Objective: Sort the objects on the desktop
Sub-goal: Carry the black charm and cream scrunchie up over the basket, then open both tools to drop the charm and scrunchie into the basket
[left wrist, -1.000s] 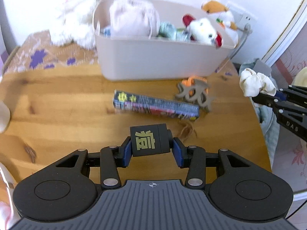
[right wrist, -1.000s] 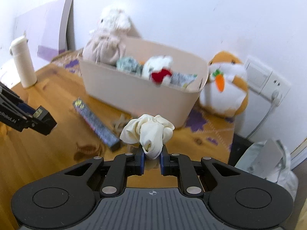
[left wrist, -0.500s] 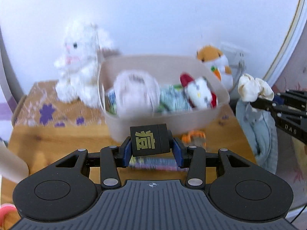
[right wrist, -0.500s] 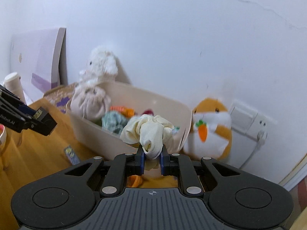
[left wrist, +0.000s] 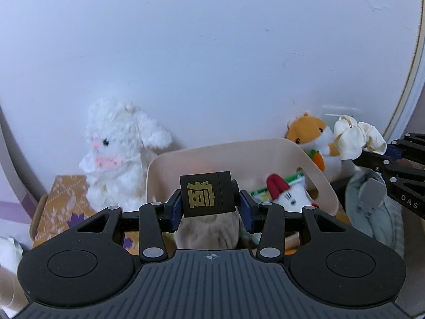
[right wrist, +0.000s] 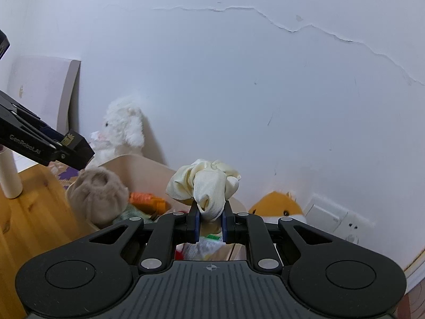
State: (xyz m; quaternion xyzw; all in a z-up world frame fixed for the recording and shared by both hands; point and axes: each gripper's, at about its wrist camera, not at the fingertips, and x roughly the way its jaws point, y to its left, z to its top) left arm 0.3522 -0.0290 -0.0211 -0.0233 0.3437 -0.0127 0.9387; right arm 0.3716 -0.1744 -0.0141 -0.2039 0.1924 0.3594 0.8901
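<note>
Two loads ready: your left gripper [left wrist: 209, 204] clamps the black block [left wrist: 205, 197], your right gripper [right wrist: 209, 219] pinches the cream cloth [right wrist: 205, 184]. Next, I'd judge, carry both over the beige bin [left wrist: 305, 159] rim and release.

Bin [left wrist: 313, 170] mouth open above; white rabbit [left wrist: 119, 148] left, hamster plush [left wrist: 308, 135] right flank.

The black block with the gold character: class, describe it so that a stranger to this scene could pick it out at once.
Start at the beige bin against the white wall, flanked by a white plush rabbit and an orange hamster toy. In front of it, the left gripper clamps the black block. It alone is hard-edged, dark and stamped in gold; the right gripper pinches soft cream cloth.
</note>
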